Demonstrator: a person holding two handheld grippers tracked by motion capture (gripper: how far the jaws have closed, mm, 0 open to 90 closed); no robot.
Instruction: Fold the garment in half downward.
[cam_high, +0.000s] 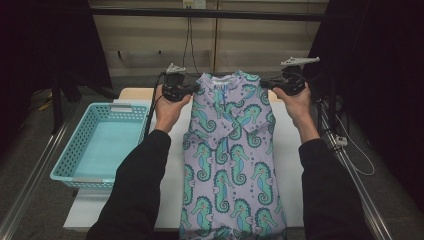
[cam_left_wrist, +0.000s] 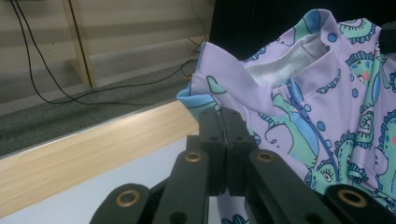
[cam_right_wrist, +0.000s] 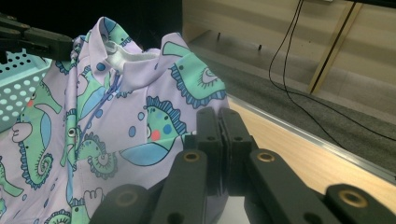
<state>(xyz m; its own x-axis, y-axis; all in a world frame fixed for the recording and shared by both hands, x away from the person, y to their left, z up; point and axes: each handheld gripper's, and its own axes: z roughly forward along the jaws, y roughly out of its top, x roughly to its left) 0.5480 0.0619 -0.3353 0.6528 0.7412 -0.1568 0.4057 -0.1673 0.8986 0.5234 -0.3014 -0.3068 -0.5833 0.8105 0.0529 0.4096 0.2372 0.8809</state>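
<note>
**Seahorse garment held up by both shoulders over the table**

A turquoise plastic basket (cam_high: 97, 145) with a perforated lattice wall sits on the table's left side, just beside the person's left sleeve (cam_high: 135, 190) and apart from the garment. It looks empty. The table (cam_high: 290, 165) has a white top with a pale wood edge (cam_left_wrist: 93, 154) at the far side; beyond it lies grey carpet with black cables (cam_left_wrist: 42, 70) trailing across it, and a light wooden wall. Dark curtains close in both sides. Nothing stands between the grippers and the cloth.

The garment (cam_high: 230, 150) is a thin, smooth, stretchy piece in lilac, printed all over with green and blue seahorses and small blue dots. It has a short stand-up collar with a white lining (cam_left_wrist: 285, 60) and a blue zip (cam_left_wrist: 303, 112) running down the front. Its top is lifted off the table while the lower part lies flat down the middle of the white surface, reaching the near edge.

The left gripper (cam_high: 192, 90) has its black jaws pressed together on the garment's shoulder edge; the right gripper (cam_high: 267, 84) is clamped the same way on the opposite shoulder. Each gripper's jaws are matte black with brass-coloured rivets.

No brand, label or readable writing can be made out.
</note>
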